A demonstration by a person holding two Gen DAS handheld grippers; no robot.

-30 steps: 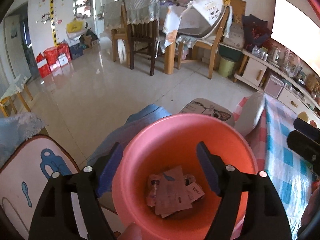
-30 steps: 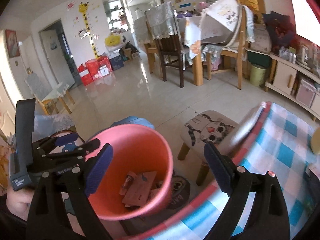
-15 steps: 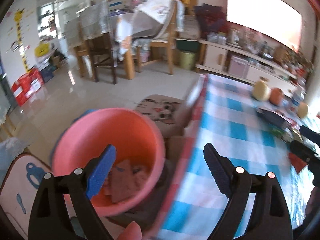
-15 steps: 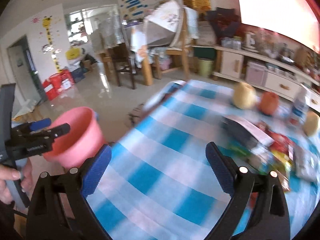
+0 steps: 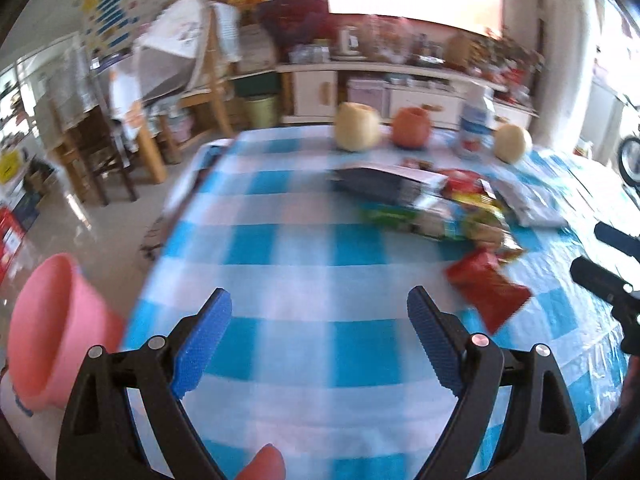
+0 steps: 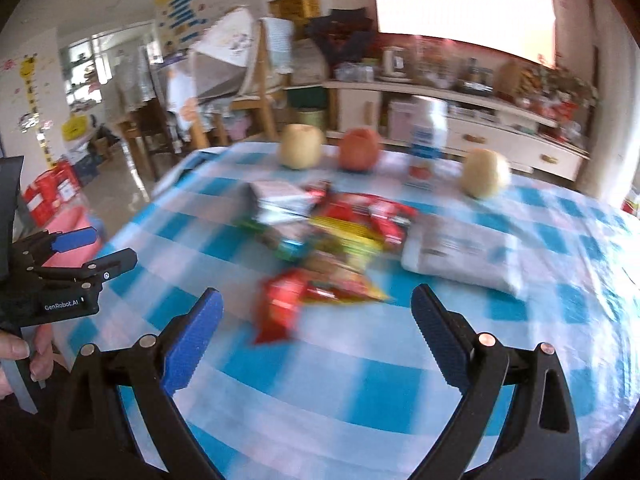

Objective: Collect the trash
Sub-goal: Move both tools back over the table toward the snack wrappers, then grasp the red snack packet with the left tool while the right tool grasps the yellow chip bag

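Note:
A blurred pile of snack wrappers [image 6: 340, 232] lies on the blue-and-white checked table [image 6: 360, 380], with a red wrapper [image 6: 284, 304] nearest me and a white packet [image 6: 460, 252] to its right. My right gripper [image 6: 316, 304] hovers open just short of the red wrapper, nothing between its fingers. My left gripper [image 5: 320, 308] hangs open over bare cloth; the red wrapper [image 5: 488, 288] lies to its right. The pink bucket [image 5: 52, 328] stands off the table's left edge. In the right wrist view the left gripper [image 6: 72, 276] shows at far left, held by a hand.
At the table's far edge stand two pale fruits [image 6: 300, 146] [image 6: 484, 172], an orange-red fruit [image 6: 360, 148] and a carton [image 6: 426, 148]. Behind are wooden chairs [image 5: 100, 148], a green bin [image 5: 260, 110] and a white sideboard [image 6: 500, 136].
Both grippers swung right, away from the pink bucket and over the table. The bucket slid to the left edge of both views. The left jaws stand wider than before.

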